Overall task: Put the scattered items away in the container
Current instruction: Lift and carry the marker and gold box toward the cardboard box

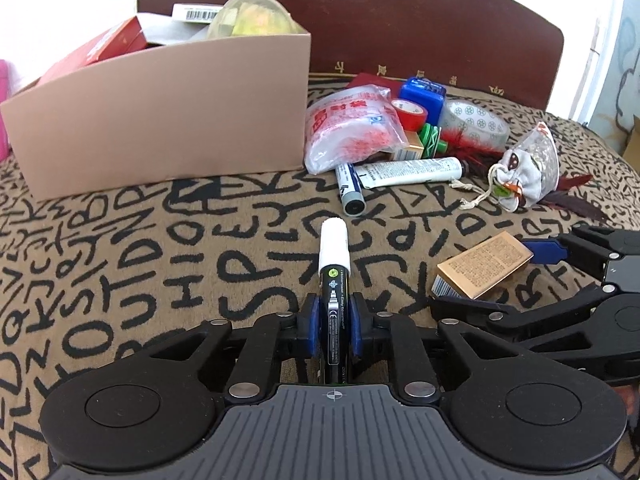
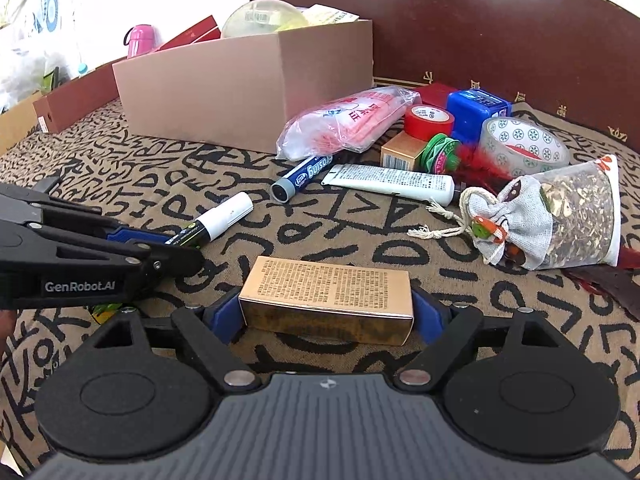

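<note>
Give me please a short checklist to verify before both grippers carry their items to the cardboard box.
1. Left gripper shut on the marker: ok.
2. Right gripper pads pressing the gold box: cannot tell; jaws stand wide around it.
3. Gold box lifted off the cloth: cannot tell.
4. Room left inside the cardboard box: cannot tell; items already rise above its rim.
5. Two grippers apart from each other: ok, but close.
</note>
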Demonstrator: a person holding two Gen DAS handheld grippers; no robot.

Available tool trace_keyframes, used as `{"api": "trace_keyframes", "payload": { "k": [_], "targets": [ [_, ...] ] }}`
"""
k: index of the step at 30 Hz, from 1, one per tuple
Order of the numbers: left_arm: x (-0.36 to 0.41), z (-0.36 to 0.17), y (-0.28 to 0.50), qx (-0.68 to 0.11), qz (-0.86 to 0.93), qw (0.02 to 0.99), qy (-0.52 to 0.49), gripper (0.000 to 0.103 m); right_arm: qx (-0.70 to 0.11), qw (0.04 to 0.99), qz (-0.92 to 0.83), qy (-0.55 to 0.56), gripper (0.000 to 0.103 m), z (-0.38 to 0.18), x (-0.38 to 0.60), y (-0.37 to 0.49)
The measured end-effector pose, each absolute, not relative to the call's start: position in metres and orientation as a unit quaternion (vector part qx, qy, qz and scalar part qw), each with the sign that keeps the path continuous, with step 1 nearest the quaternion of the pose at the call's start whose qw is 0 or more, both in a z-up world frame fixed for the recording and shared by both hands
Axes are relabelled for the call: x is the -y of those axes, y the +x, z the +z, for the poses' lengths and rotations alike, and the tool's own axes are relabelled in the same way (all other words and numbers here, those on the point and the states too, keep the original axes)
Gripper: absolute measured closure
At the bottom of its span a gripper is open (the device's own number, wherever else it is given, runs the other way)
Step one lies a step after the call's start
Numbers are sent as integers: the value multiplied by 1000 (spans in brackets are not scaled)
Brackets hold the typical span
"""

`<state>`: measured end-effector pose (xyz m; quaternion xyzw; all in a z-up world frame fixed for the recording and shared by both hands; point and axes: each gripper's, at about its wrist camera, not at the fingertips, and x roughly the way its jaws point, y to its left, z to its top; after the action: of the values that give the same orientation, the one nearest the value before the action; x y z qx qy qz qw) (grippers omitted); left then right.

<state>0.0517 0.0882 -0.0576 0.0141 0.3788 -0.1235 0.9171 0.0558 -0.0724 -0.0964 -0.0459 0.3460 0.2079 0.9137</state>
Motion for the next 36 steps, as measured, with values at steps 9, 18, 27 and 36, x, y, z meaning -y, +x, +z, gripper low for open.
{"api": "trace_keyframes", "payload": {
  "k": [9,18,27,36],
  "targets": [
    [-111,-44,34,-374,-132,917,-44,92,-351,903,249,-17,17,-81,69,46],
    [-134,17,33,-311,-143,938,-46,92,-312,900,304,-14,17,-32,58,61],
    [-165,95,82,-234,-104,966,-45,92,-227,916,326,-58,17,50,28,108],
    [-192,111,179,-226,-68,968,-81,91,-191,929,303,-91,17,84,-21,195]
  ]
}}
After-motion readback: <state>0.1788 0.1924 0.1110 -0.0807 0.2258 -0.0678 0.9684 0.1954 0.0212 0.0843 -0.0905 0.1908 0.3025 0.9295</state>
